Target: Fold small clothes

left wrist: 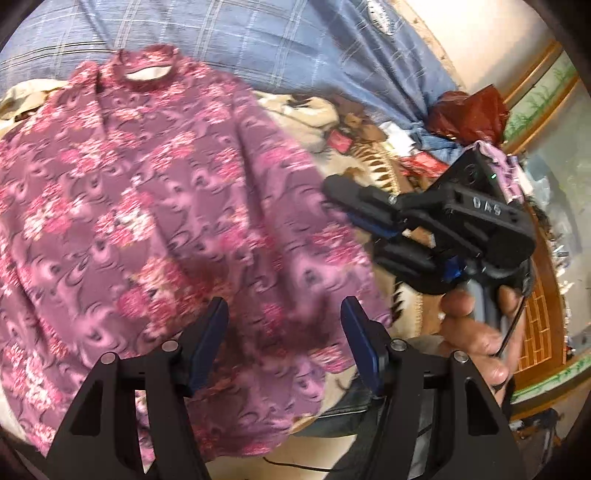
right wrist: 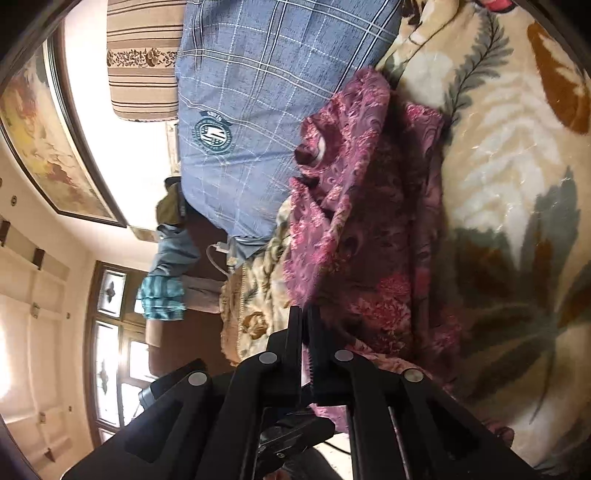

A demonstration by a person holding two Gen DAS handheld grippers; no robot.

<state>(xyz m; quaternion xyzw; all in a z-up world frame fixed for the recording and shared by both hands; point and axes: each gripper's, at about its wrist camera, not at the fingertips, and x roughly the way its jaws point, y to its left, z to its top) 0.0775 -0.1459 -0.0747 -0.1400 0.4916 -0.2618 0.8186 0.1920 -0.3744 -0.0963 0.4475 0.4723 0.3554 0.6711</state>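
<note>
Bedding under the purple top (left wrist: 155, 206) is blurred; left tool (left wrist: 284, 343) gapes, right tool (right wrist: 306, 332) pinches its hem.

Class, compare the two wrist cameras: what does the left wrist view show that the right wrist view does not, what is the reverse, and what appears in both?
Only the left wrist view shows the person's hand holding the right gripper from outside, the left gripper with its jaws open, and a red bag.

Only the right wrist view shows a framed picture on the wall, a striped cushion and a window.

Both show the purple floral garment, the blue checked pillow and the leaf-patterned blanket.
</note>
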